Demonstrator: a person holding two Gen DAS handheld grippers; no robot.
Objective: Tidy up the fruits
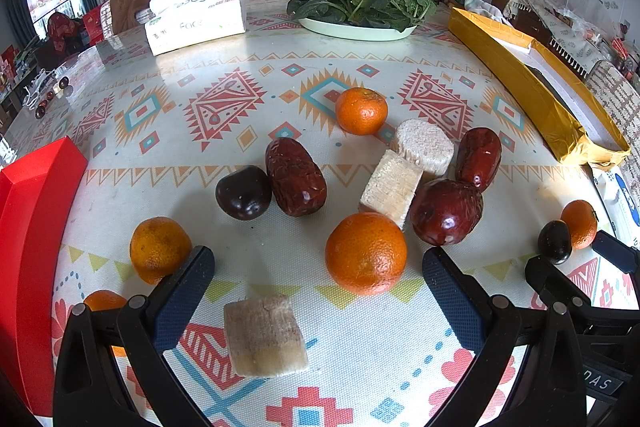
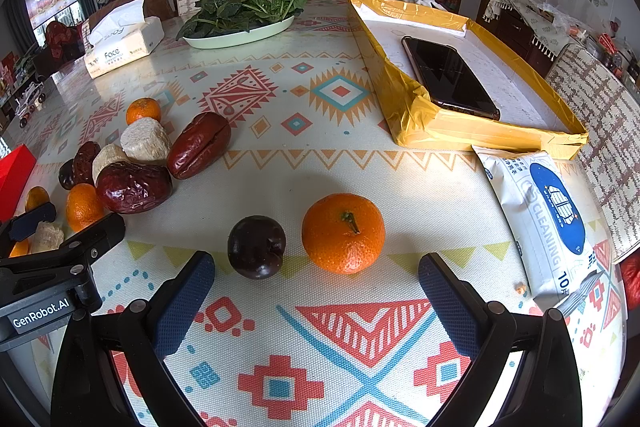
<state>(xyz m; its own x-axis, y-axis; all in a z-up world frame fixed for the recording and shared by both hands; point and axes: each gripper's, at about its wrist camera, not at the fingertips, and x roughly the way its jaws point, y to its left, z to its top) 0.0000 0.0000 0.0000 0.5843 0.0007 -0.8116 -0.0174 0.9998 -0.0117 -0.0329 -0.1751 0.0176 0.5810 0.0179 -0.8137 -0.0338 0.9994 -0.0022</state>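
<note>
In the left wrist view my left gripper hovers open low over the patterned tablecloth. A cut sugarcane piece lies between its fingers, and an orange sits just ahead. Beyond them lie red dates, a dark plum, more sugarcane and other oranges. My right gripper is open too, holding nothing. A dark plum and an orange rest side by side just past its fingertips.
A red box stands at the left table edge. At the right are a yellow tray holding a phone and a wipes pack. At the back are a tissue box and a plate of greens.
</note>
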